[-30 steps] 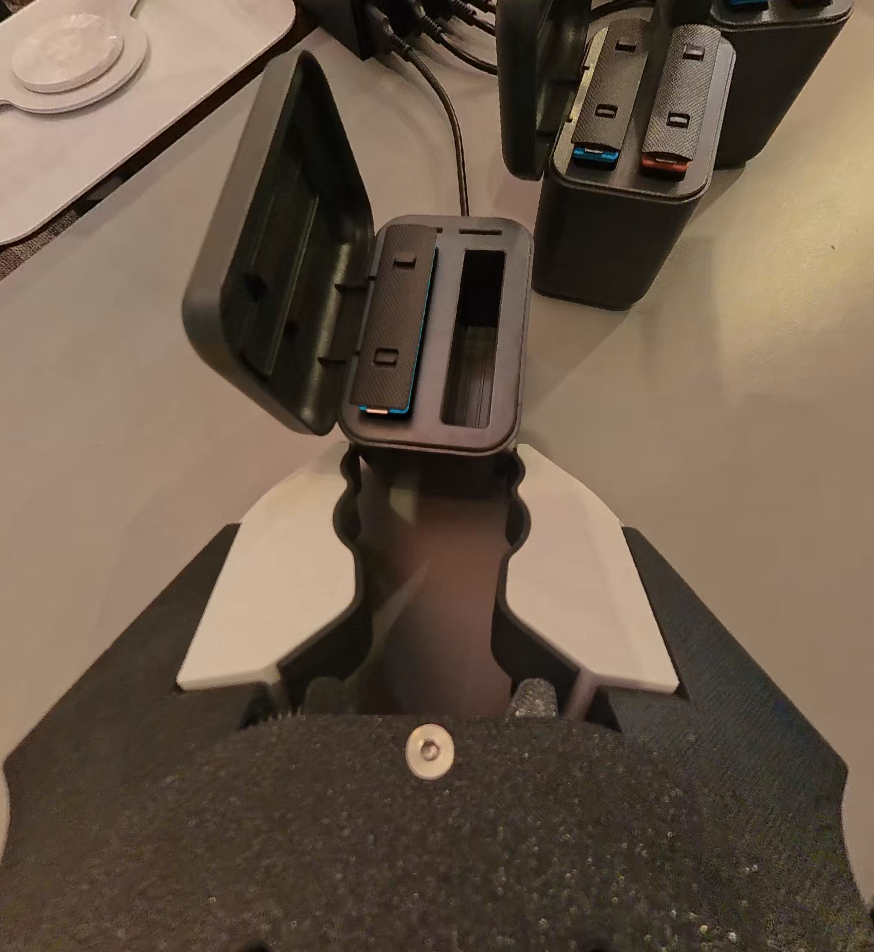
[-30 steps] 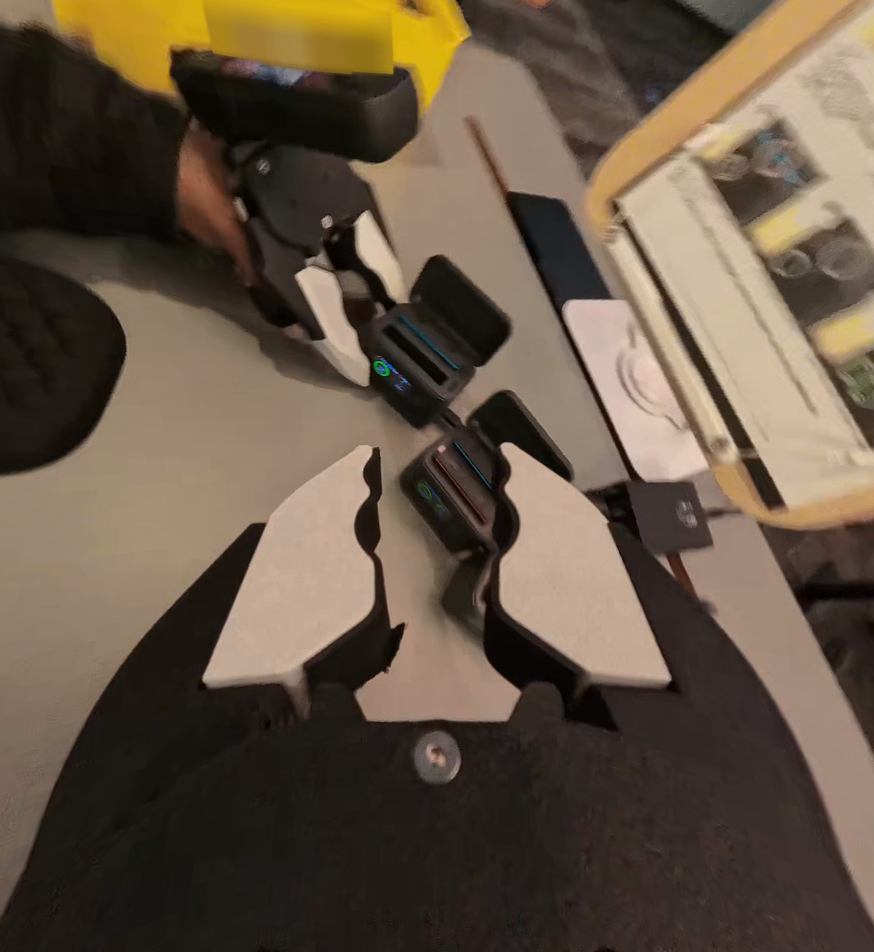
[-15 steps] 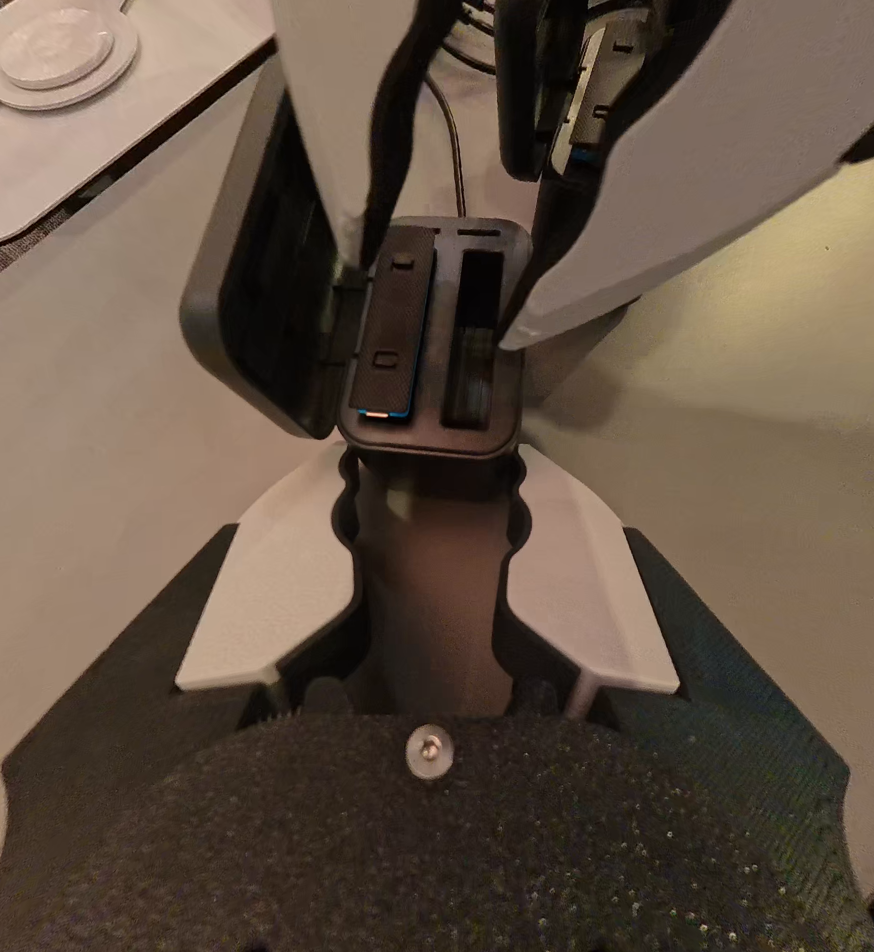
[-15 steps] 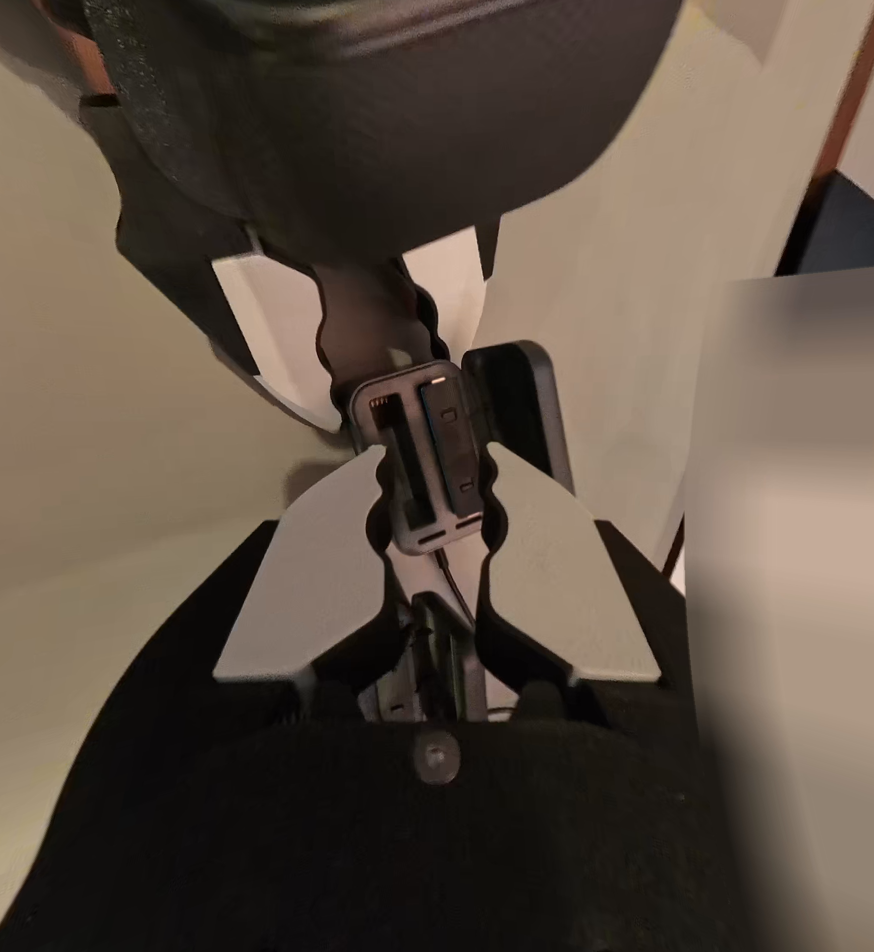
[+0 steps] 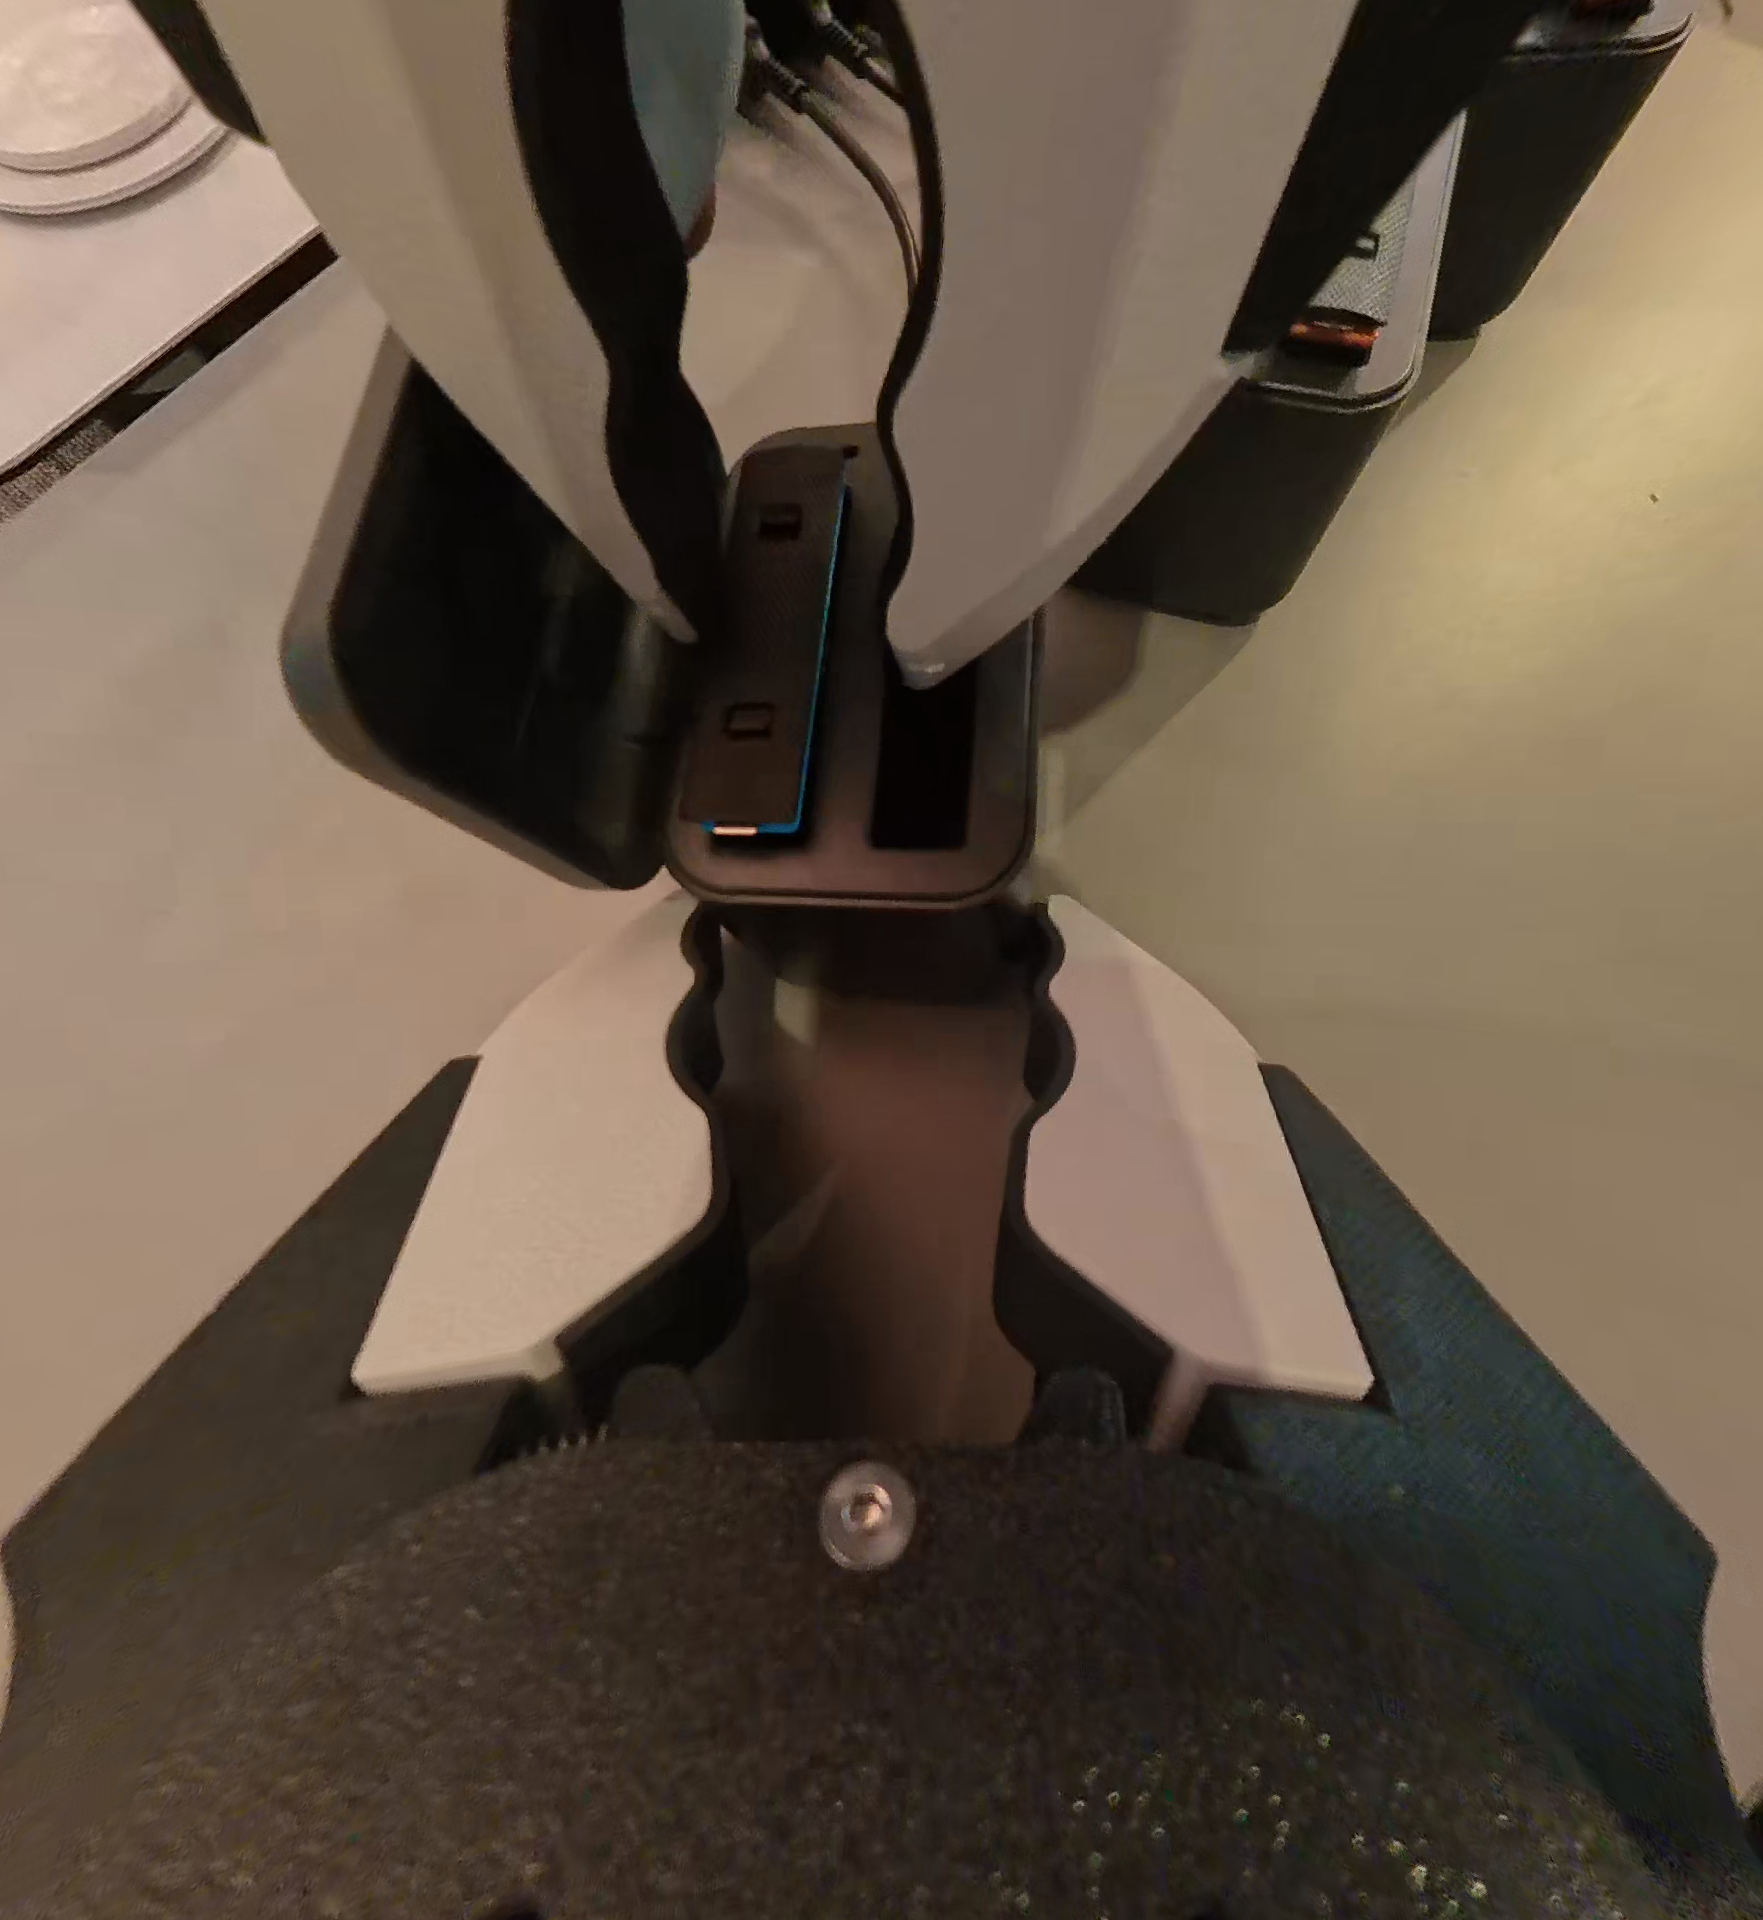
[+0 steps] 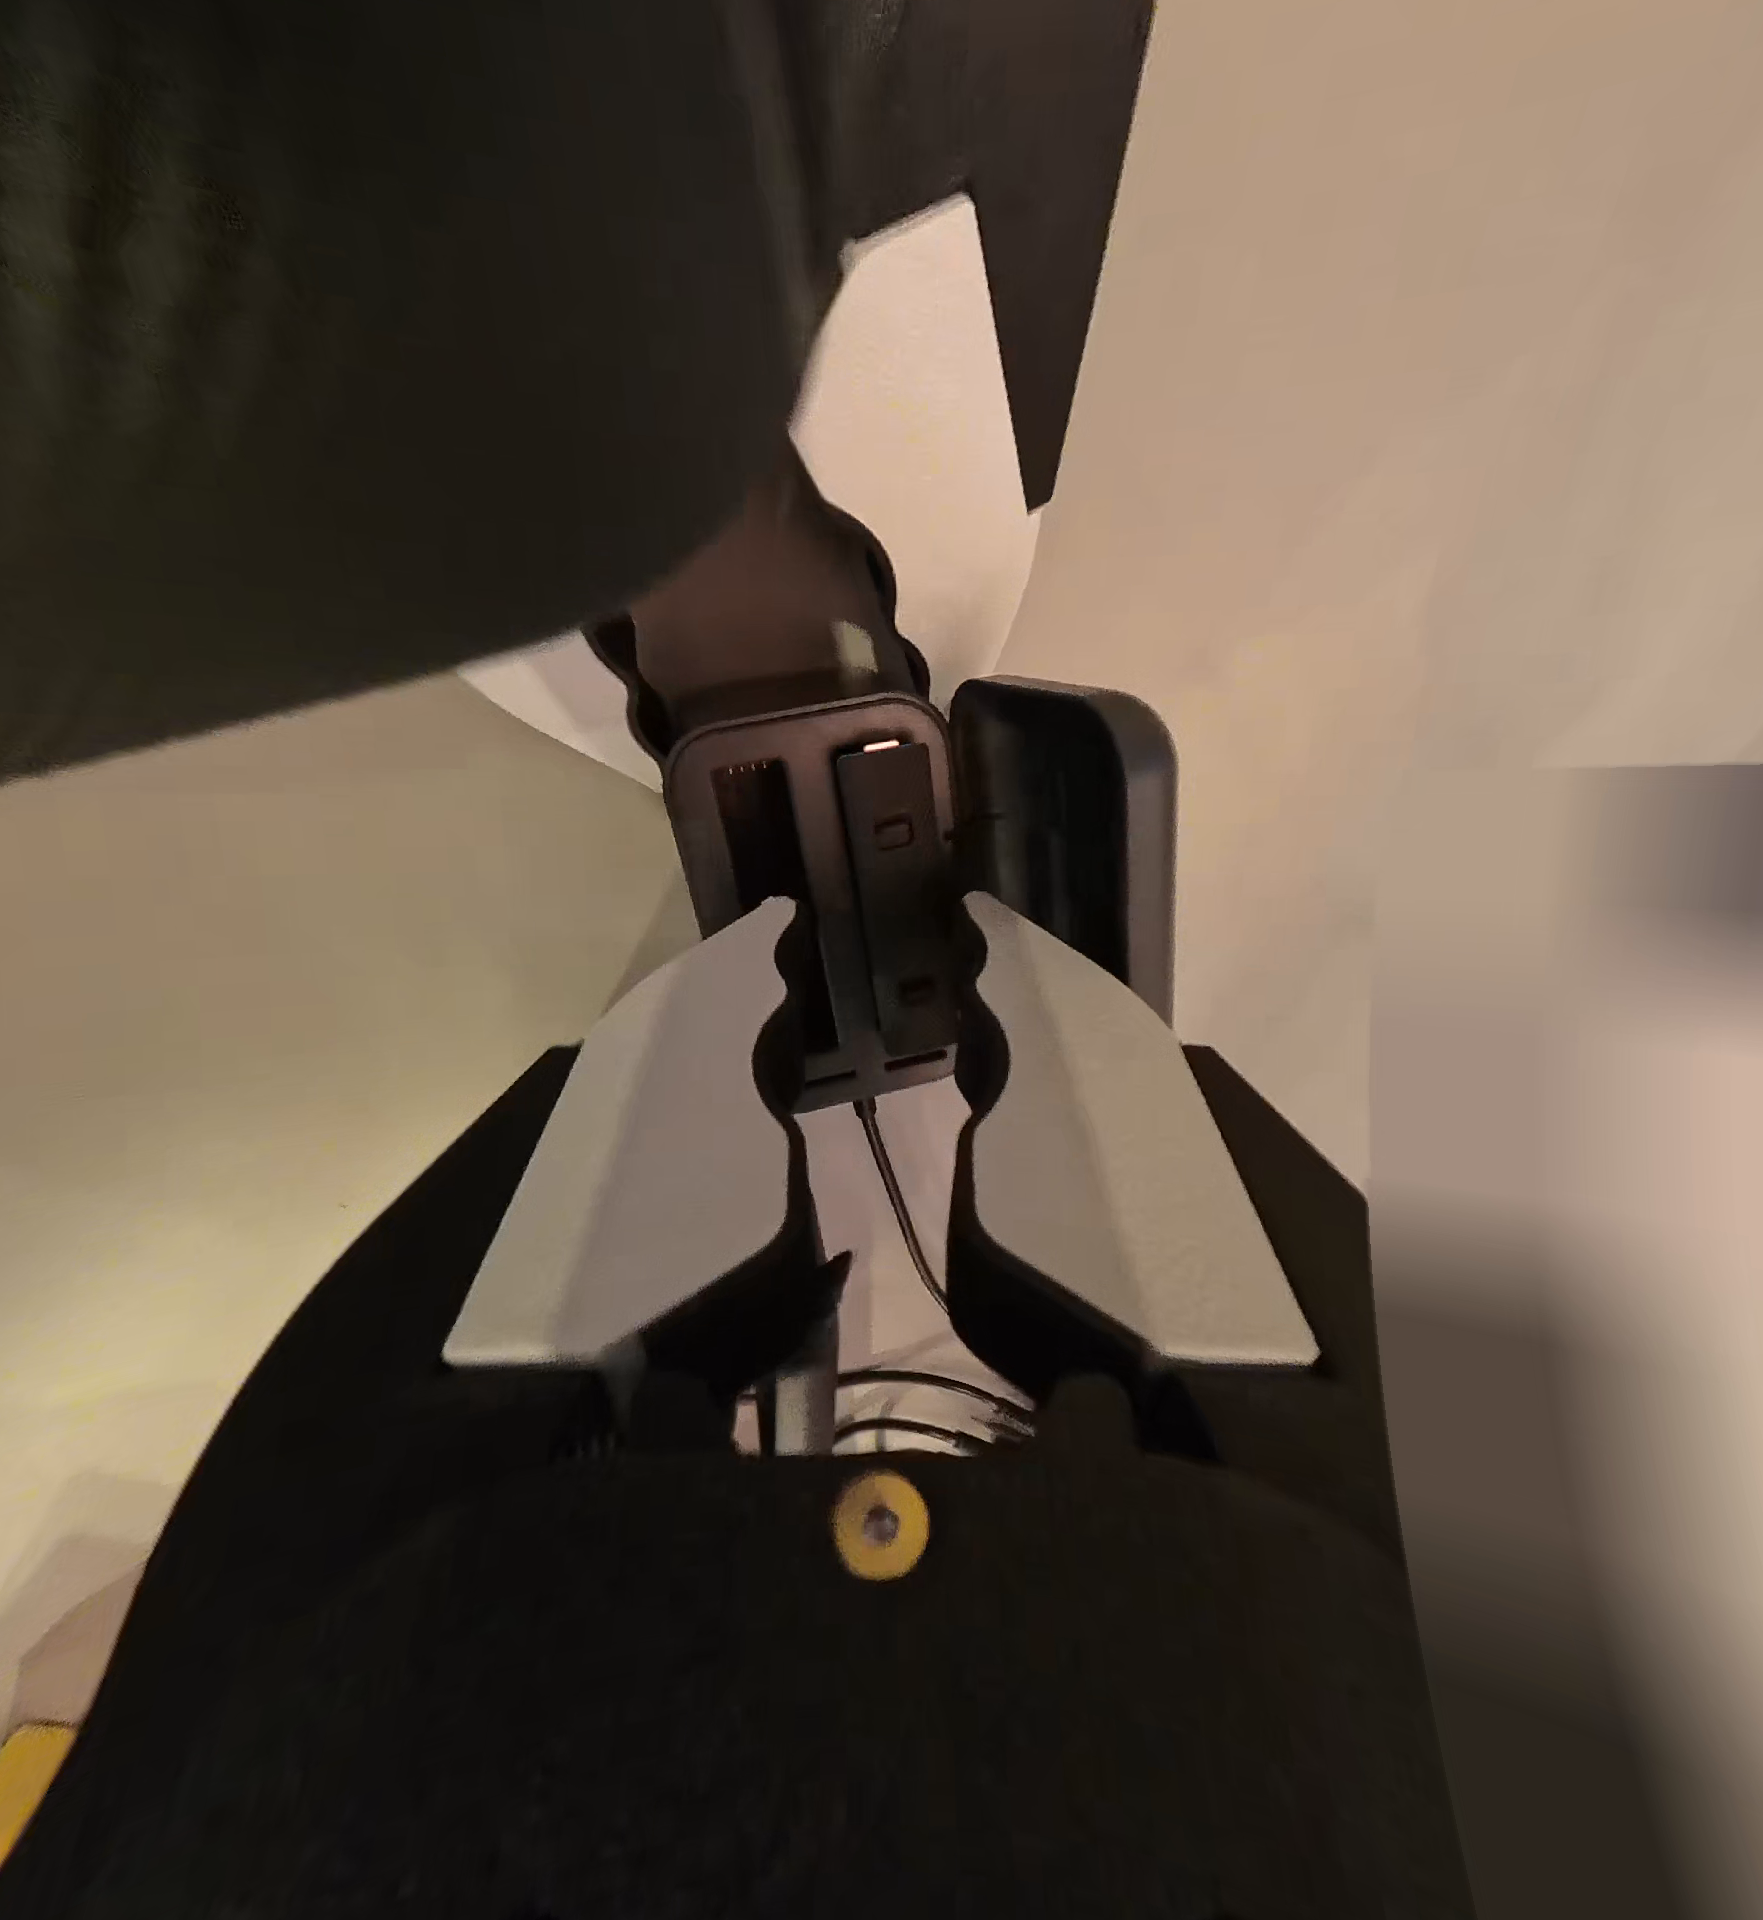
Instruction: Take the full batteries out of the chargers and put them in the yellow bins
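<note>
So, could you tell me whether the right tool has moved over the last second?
Yes: the right tool came down over the charger, fingers straddling its battery.

No writing, brand, number or sign can be read in either view. The charger (image 5: 846,665), its battery (image 5: 768,665) and the second charger (image 5: 1303,457) behind show only plain dark, textured surfaces.

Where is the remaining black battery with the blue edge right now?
In the left wrist view, the black battery with the blue edge stands in the dark open-lidded charger's left slot, between the right gripper's white fingertips; the right slot is empty.
</note>
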`<act>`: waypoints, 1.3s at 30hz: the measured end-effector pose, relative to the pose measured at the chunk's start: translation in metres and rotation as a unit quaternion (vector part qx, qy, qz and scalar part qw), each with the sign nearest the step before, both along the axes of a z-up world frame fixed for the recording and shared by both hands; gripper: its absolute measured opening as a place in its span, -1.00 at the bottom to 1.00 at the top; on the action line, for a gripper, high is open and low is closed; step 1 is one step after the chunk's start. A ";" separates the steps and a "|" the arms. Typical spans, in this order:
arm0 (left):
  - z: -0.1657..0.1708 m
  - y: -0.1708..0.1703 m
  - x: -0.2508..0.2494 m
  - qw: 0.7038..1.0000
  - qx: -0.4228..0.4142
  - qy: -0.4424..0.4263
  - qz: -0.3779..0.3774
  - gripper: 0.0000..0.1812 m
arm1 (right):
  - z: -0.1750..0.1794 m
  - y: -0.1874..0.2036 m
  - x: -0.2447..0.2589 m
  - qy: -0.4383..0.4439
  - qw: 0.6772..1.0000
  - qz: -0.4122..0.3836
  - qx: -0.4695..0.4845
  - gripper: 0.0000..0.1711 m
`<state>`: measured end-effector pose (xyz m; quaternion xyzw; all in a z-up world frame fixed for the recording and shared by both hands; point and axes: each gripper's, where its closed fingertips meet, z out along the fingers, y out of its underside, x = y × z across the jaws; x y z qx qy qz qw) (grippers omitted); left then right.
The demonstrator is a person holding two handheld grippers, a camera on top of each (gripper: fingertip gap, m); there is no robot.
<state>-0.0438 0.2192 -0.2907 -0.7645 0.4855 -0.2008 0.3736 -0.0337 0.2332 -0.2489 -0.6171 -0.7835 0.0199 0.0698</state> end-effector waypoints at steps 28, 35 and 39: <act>0.006 -0.003 0.010 0.999 0.030 -0.008 -0.013 -0.36 | 0.003 -0.010 0.005 -0.007 1.000 0.004 -0.028 -0.76; 0.007 -0.003 0.010 1.000 0.025 -0.011 -0.014 -0.36 | 0.005 -0.007 0.002 -0.002 1.000 -0.007 -0.028 -0.83; 0.007 -0.003 0.010 1.000 0.025 -0.011 -0.013 -0.36 | 0.004 -0.006 0.002 -0.003 1.000 0.010 -0.007 -0.84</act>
